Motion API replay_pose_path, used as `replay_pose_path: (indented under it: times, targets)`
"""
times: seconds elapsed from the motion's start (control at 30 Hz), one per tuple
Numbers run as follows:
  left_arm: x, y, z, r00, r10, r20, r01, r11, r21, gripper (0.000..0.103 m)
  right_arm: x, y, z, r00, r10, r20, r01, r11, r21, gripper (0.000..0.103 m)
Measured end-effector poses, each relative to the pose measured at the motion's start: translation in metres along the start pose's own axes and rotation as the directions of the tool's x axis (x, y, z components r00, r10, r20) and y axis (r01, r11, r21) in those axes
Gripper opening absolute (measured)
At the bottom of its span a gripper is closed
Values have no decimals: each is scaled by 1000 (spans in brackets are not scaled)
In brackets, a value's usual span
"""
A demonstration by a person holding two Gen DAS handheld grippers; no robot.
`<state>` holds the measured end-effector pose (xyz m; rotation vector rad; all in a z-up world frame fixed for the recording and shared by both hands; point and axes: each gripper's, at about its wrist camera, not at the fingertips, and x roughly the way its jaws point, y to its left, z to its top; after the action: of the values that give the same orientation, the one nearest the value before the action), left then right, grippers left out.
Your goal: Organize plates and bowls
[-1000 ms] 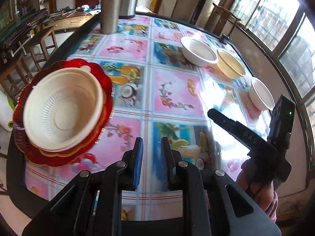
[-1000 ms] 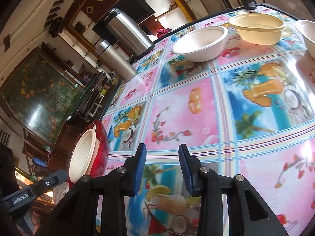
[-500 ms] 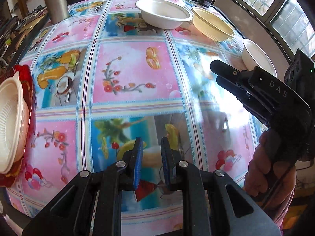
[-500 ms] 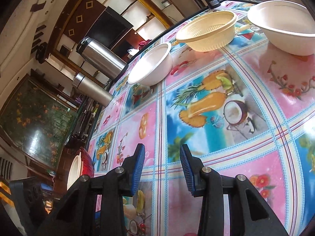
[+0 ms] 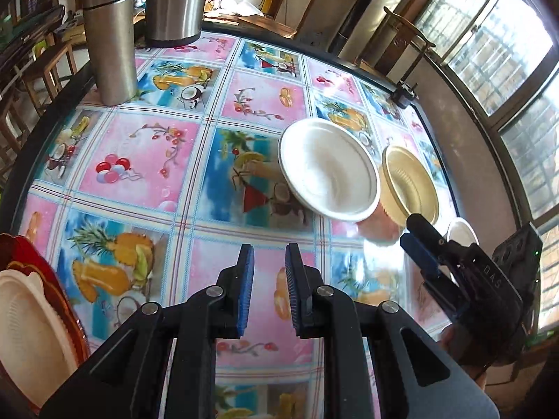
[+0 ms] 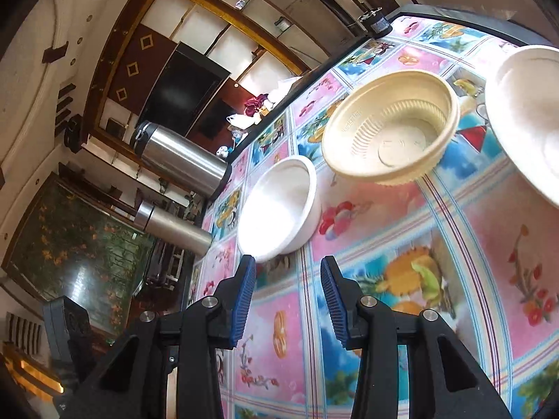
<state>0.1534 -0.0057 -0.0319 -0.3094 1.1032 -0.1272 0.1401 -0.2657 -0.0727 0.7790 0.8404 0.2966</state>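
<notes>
A white bowl (image 5: 328, 171) stands mid-table, with a cream ribbed bowl (image 5: 410, 185) to its right and a second white bowl (image 5: 461, 232) beyond that. In the right wrist view they show as the white bowl (image 6: 279, 206), the cream bowl (image 6: 391, 129) and the other white bowl (image 6: 527, 118). A cream bowl (image 5: 28, 331) sits stacked on a red plate (image 5: 66, 300) at the lower left. My left gripper (image 5: 268, 279) is open a little and empty, above the table short of the white bowl. My right gripper (image 6: 288, 289) is open and empty, just short of the white bowl; it also shows in the left wrist view (image 5: 415, 241).
The table (image 5: 146, 160) has a glossy picture-tiled cloth. A steel flask (image 5: 110, 38) and a larger steel thermos (image 5: 174, 0) stand at the far left edge. A small dark object (image 5: 403, 96) sits at the far right rim. Chairs and windows surround the table.
Both grippers have moved toward the three bowls. The left view has swung away from the red plate stack, which is now at the lower left. The right gripper's jaws have opened somewhat wider.
</notes>
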Motion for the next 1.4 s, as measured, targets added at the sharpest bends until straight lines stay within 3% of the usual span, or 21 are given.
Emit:
replay_pose_path:
  times: [0.2, 0.3, 0.57, 0.67, 0.8, 0.9, 1.3, 1.4]
  targets:
    - [36, 6, 19, 998, -68, 8, 68, 990, -123, 15, 35, -8, 25, 1000, -1, -8, 2, 996, 88, 42]
    - [45, 5, 21, 994, -113, 8, 113, 984, -137, 15, 49, -6, 31, 1000, -8, -18, 9, 996, 92, 42]
    - [55, 19, 21, 993, -119, -8, 116, 979, -170, 15, 76, -9, 35, 996, -84, -41, 87, 993, 82, 42]
    - [49, 19, 18, 995, -99, 0, 98, 983, -158, 15, 82, -11, 35, 995, -86, -51, 91, 991, 99, 35]
    - [40, 18, 11, 997, -75, 5, 75, 988, -134, 15, 81, -6, 32, 995, -93, -47, 97, 991, 90, 17]
    - [36, 22, 6, 998, -56, 2, 55, 988, -144, 15, 79, -7, 30, 995, -87, -49, 92, 990, 103, 9]
    - [24, 16, -2, 999, -38, -12, 36, 990, -136, 15, 56, -22, 17, 995, -9, -97, 25, 986, 162, 6]
    - [28, 13, -7, 998, -47, -36, 42, 990, -134, 20, 42, -28, 8, 993, 9, -116, 10, 987, 161, 6]
